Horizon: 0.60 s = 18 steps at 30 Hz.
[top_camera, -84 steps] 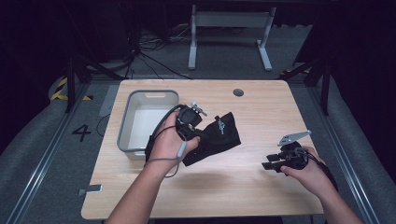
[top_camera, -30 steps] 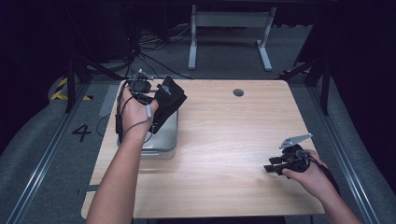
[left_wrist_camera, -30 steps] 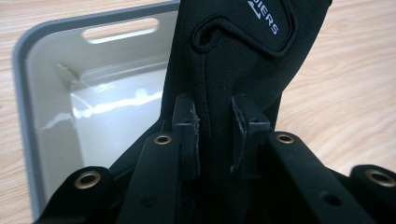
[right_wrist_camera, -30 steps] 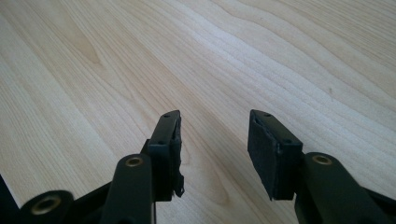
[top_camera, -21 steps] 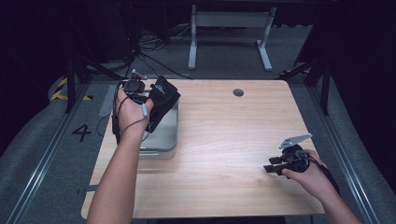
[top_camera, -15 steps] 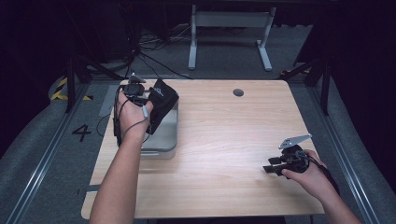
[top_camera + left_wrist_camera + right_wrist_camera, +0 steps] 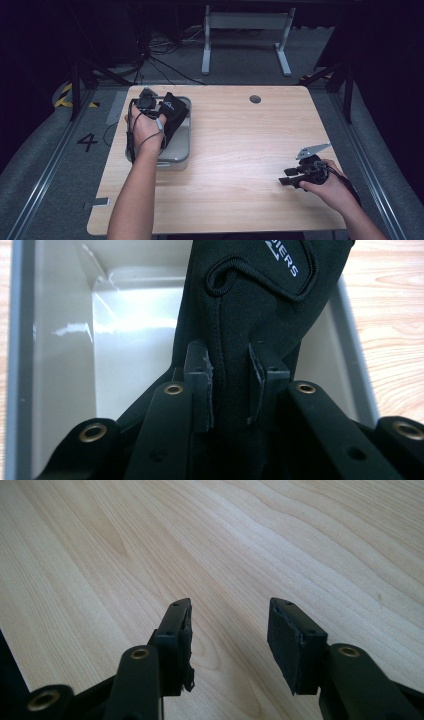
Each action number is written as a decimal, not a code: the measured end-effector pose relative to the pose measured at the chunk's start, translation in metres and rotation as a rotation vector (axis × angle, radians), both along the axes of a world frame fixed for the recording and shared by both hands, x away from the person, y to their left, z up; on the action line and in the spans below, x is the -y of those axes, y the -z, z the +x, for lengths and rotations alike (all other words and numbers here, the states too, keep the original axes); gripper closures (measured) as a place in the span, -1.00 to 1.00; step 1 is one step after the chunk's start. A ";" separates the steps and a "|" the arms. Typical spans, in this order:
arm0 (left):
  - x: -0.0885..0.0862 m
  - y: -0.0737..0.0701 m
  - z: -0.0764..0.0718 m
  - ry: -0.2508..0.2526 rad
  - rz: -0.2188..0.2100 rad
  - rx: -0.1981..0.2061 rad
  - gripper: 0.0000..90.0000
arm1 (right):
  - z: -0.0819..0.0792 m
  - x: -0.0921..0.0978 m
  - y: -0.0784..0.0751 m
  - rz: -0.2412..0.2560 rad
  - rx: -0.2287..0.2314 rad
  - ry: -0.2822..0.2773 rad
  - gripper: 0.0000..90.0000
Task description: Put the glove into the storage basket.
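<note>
- Wooden table [image 7: 240,150] in a dark room, stand legs and cables on the floor behind it, with a grey plastic bin [image 7: 181,159] near the left edge. That's my workspace.
- Big change over the last few seconds: the black glove [image 7: 172,112] was out near the middle of the table, and now my left gripper [image 7: 148,101] has carried it over to the bin. In the high view it hangs above the far end of the bin, maybe partly dipped inside; I can't tell whether it touches the floor.
- From the left gripper view, the jaws are pinched tight on a fold of the glove [image 7: 235,330], fabric bunched between the pads, with the pale inside of the bin [image 7: 65,340] right underneath. The white lettering on the cuff is facing up at me.
- In the last half second the glove has barely moved, so my guess is the carry is done and I'm lined up for the drop.
- Right gripper [image 7: 292,176] hasn't budged the whole time; it's parked on the near right side of the table, well apart from everything. Its own view shows the jaws spread with nothing between them, just bare wood grain [image 7: 250,545].
- What's left, as I read it: lower a touch and let go so the glove lands fully inside the bin rather than draping over the rim.
</note>
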<state>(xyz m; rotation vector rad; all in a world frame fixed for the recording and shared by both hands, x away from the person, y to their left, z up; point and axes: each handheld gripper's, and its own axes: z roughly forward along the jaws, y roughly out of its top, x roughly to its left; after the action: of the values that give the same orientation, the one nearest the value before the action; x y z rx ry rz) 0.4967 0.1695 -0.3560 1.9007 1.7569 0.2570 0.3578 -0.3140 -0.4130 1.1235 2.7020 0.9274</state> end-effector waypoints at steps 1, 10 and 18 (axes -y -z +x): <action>0.000 0.002 0.001 -0.005 -0.002 -0.003 0.64 | 0.000 -0.001 0.000 0.003 -0.002 -0.002 0.18; -0.001 0.021 0.006 -0.002 -0.012 -0.058 0.64 | 0.001 -0.001 0.000 0.002 -0.003 -0.002 0.18; -0.003 0.031 0.008 -0.017 -0.010 -0.090 0.63 | 0.003 -0.005 -0.001 0.002 0.002 -0.016 0.18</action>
<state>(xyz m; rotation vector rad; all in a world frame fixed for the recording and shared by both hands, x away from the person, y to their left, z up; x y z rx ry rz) 0.5047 0.1725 -0.3874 1.9184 1.8299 0.1704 0.3612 -0.3089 -0.4122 1.1027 2.7129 0.9330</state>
